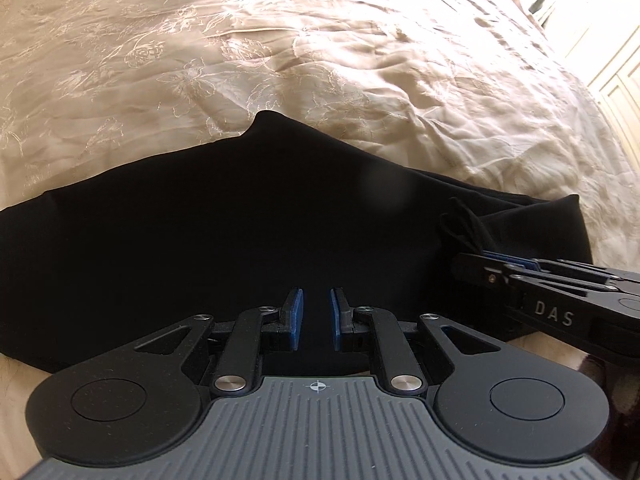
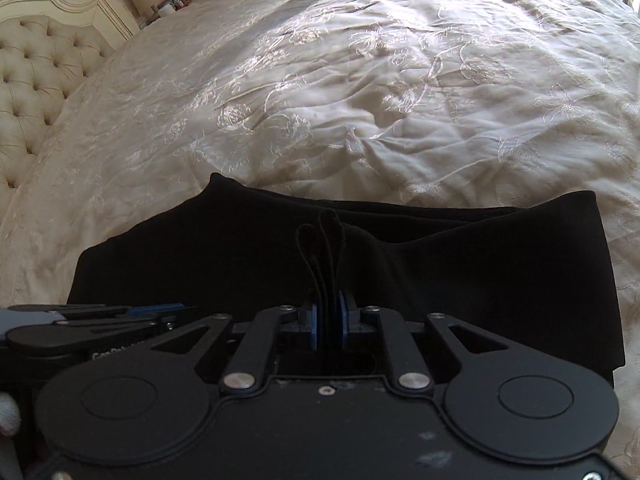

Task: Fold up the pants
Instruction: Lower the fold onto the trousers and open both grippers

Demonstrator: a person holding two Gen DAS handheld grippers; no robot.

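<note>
While the left gripper (image 1: 317,316) gapes, the right gripper (image 2: 328,320) pinches pants (image 2: 440,272).

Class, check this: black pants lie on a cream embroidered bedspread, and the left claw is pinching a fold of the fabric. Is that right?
Not quite: the right claw pinches the fold of the black pants, as the right wrist view shows. The left claw holds nothing. The pants do lie on the cream embroidered bedspread.

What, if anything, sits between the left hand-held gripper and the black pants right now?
Nothing visible. The left hand-held gripper is open right over the pants, with only black fabric showing between its pads. The right hand-held gripper is beside it, shut on a bunched edge of the pants, not blocking.
</note>
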